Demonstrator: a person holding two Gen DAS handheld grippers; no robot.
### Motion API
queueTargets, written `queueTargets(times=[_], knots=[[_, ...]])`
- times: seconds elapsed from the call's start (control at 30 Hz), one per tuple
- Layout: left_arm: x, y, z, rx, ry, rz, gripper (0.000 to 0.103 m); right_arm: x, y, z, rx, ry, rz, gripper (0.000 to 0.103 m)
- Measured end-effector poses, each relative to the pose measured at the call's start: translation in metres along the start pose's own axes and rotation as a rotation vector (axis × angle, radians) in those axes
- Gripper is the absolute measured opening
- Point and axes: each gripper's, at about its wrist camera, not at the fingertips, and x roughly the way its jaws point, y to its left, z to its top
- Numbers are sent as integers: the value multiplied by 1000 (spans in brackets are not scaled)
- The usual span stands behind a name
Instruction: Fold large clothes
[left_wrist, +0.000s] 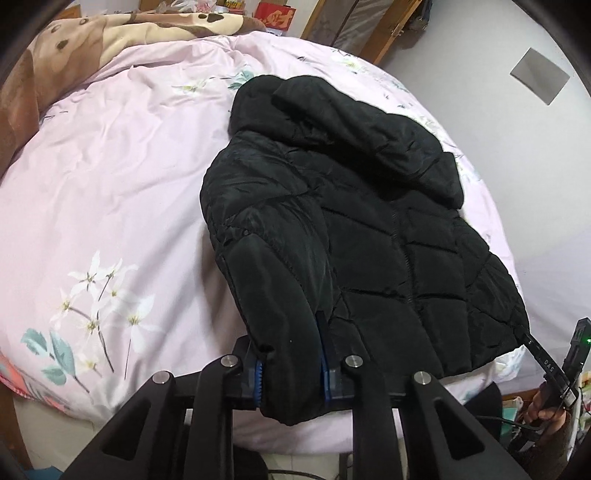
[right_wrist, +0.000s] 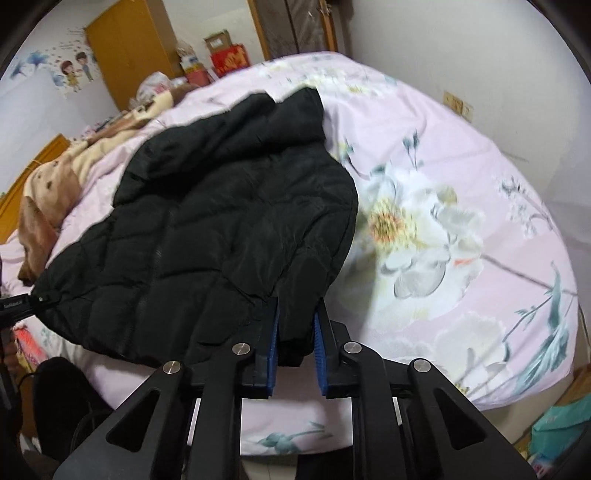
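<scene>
A black quilted hooded jacket (left_wrist: 369, 229) lies front up on the pink floral bed cover (left_wrist: 110, 184), hood towards the far end. My left gripper (left_wrist: 291, 343) is shut on the cuff end of the jacket's left sleeve (left_wrist: 280, 295), near the bed's front edge. In the right wrist view the same jacket (right_wrist: 207, 229) lies on the cover (right_wrist: 443, 184), and my right gripper (right_wrist: 297, 332) is shut on the cuff of the other sleeve (right_wrist: 306, 288). The right gripper also shows in the left wrist view (left_wrist: 554, 365) at the jacket's hem corner.
A brown and cream blanket (left_wrist: 74, 40) lies at the head of the bed. Red boxes (right_wrist: 229, 59) and a wooden wardrobe (right_wrist: 129, 48) stand behind it. A white wall (right_wrist: 480, 55) runs along the bed's right side. Cables and bags lie on the floor (right_wrist: 561, 424).
</scene>
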Motion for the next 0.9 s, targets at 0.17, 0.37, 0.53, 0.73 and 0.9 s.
queueTargets(times=[0.17, 0.37, 0.53, 0.73, 0.9], knots=[[-24, -14, -11, 41, -7, -38, 22, -27, 3, -2, -31, -16, 11, 16], [-43, -16, -3, 31, -5, -92, 21, -50, 5, 2, -69, -32, 20, 16], [-46, -26, 40, 14, -47, -100, 21, -48, 18, 36, -107, -58, 31, 15], [-47, -44, 102, 32, -104, -74, 21, -33, 41, 96, -156, -73, 26, 15], [-41, -54, 158, 21, -145, -66, 21, -11, 55, 144, -183, -74, 9, 15]])
